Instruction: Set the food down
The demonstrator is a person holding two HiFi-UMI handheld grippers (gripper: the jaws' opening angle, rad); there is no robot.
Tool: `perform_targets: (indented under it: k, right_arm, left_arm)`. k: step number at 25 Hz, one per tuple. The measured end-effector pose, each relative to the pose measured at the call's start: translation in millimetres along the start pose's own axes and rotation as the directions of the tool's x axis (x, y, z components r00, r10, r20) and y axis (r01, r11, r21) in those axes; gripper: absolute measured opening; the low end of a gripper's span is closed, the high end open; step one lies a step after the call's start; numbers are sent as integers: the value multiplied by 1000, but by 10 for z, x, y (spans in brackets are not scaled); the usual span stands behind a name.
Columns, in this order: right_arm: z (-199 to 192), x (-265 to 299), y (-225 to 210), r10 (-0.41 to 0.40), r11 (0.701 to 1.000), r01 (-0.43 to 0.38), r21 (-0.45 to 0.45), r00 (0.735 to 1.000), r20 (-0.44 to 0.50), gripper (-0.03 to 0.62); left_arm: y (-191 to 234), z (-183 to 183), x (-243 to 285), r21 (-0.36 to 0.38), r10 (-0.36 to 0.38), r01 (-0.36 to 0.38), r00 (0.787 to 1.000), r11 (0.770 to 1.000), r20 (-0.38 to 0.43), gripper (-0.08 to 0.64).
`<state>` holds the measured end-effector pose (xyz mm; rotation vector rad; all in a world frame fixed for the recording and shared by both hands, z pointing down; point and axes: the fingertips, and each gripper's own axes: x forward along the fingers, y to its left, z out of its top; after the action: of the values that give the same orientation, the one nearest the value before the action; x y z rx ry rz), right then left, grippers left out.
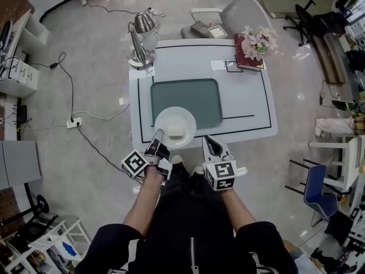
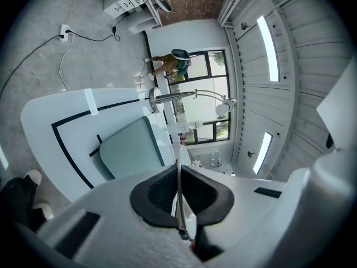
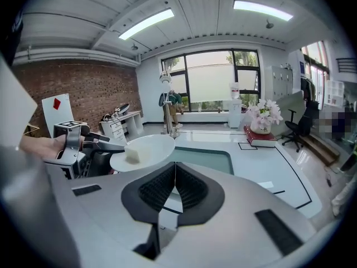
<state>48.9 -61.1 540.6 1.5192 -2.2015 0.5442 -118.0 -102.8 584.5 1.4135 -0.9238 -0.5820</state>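
Observation:
A white plate [image 1: 175, 127] carries a pale block of food [image 1: 175, 132] and hangs over the near edge of the teal tray [image 1: 185, 96] on the white table [image 1: 245, 101]. My left gripper [image 1: 158, 136] is shut on the plate's near-left rim. In the left gripper view the plate rim [image 2: 178, 175] shows edge-on, pinched at the left gripper [image 2: 178, 197]. My right gripper [image 1: 210, 143] is shut and empty just off the table's front edge. From the right gripper [image 3: 174, 191] I see the plate [image 3: 142, 149] and food [image 3: 132, 154] held level above the tray [image 3: 206, 158].
A desk lamp [image 1: 142, 36] stands at the table's far-left corner. Flowers [image 1: 256, 41] sit on a red book [image 1: 249, 59] at the far right. A grey chair [image 1: 239, 10] is behind the table. A power strip [image 1: 73, 121] and cables lie on the floor to the left.

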Motion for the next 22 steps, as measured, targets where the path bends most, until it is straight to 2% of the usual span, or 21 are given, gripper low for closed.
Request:
perform_targets:
  k: [10,17,22]
  right_arm:
    - [149,65,-66,19,999,-19,-33,1000,16,9]
    - [252,190,-133,67,997,-66,-29,997,44,9]
    - [397,367,-288,114,993,-113,-28,992,57,9]
  left_arm:
    - [33,3,41,-12,5,-5,999,1000,33,12]
    - [-79,12,61,14,21,-22,998,1000,67,12]
    - [-112,95,171,13,41,-43,992,999,123,12]
